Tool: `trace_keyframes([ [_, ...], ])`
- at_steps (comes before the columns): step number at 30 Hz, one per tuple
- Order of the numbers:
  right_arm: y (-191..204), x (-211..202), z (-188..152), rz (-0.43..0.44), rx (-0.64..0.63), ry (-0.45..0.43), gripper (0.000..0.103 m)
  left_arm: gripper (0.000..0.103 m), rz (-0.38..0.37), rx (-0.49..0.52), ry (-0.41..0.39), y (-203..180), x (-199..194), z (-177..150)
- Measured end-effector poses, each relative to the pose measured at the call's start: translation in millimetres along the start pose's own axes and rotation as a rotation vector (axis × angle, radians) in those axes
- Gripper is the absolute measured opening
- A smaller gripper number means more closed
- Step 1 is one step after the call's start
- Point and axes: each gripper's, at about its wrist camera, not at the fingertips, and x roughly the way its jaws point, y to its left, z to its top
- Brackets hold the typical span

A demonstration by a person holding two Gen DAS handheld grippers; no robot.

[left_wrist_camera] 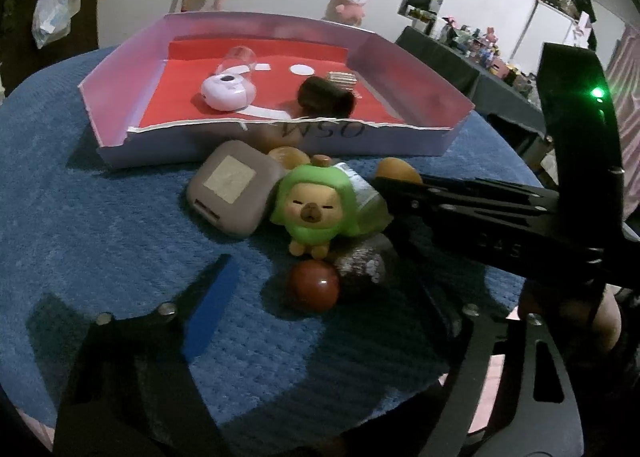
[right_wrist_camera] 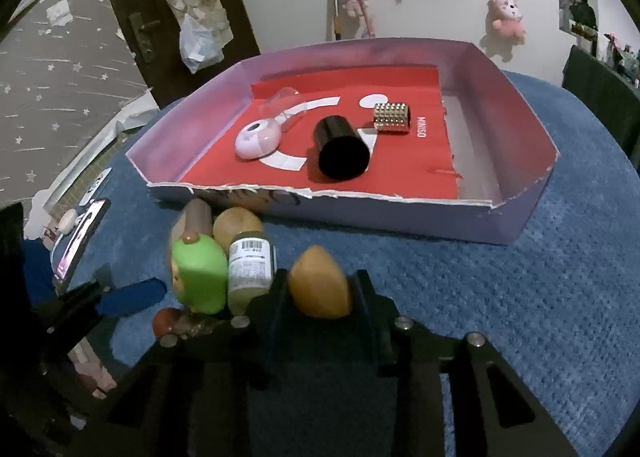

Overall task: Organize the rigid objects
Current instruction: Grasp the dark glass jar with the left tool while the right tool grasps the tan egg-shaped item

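The counter [right_wrist_camera: 520, 297] is the largest thing here, covered in a nubbly blue cloth that spreads under and beyond both tools. Past the tools sits a shallow cardboard tray [right_wrist_camera: 516, 161] with pale lilac walls, a torn near edge and a flat red paper lining. Inside it lie a matte black cylinder [right_wrist_camera: 340, 145] on its side, a smooth, rounded pinkish-white gadget [right_wrist_camera: 256, 141], a clear plastic cup [right_wrist_camera: 280, 105] tipped over, and a small studded gold block [right_wrist_camera: 392, 117].

Between the tray and the tools a loose cluster crowds the cloth. A rounded grey square case [left_wrist_camera: 232, 193] with a pale label lies ahead of the left tool [left_wrist_camera: 320, 297]. Touching it is a glossy green-hooded toy figure [left_wrist_camera: 312, 209], and a labelled little bottle [right_wrist_camera: 252, 269] leans against the figure just to the left of the right tool [right_wrist_camera: 320, 293]. A tan rounded piece [right_wrist_camera: 236, 225] lies behind them, near the tray wall. A shiny dark red ball [left_wrist_camera: 314, 285] and a rough, speckled dark lump [left_wrist_camera: 364, 265] sit between the left tool's fingers, which stand apart and touch neither.

The right tool is clamped on a smooth, egg-shaped tan object [right_wrist_camera: 320, 285], its black fingers pressing both sides. The bottle stands just beside its left finger.
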Motion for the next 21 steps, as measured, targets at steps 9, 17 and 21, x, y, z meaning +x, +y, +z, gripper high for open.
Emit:
trace_keyframes([
  [9, -6, -8, 1, 0.004, 0.03, -0.027, 0.026, 0.056, -0.057, 0.002, -0.001, -5, 1, -1],
  [17, -6, -16, 3, 0.025, 0.046, -0.049, 0.023, 0.056, -0.055, 0.0, -0.024, -2, -8, -3],
  [21, -4, -20, 2, 0.034, 0.042, -0.058, 0.023, 0.056, -0.055, -0.005, -0.034, 1, -12, -2],
])
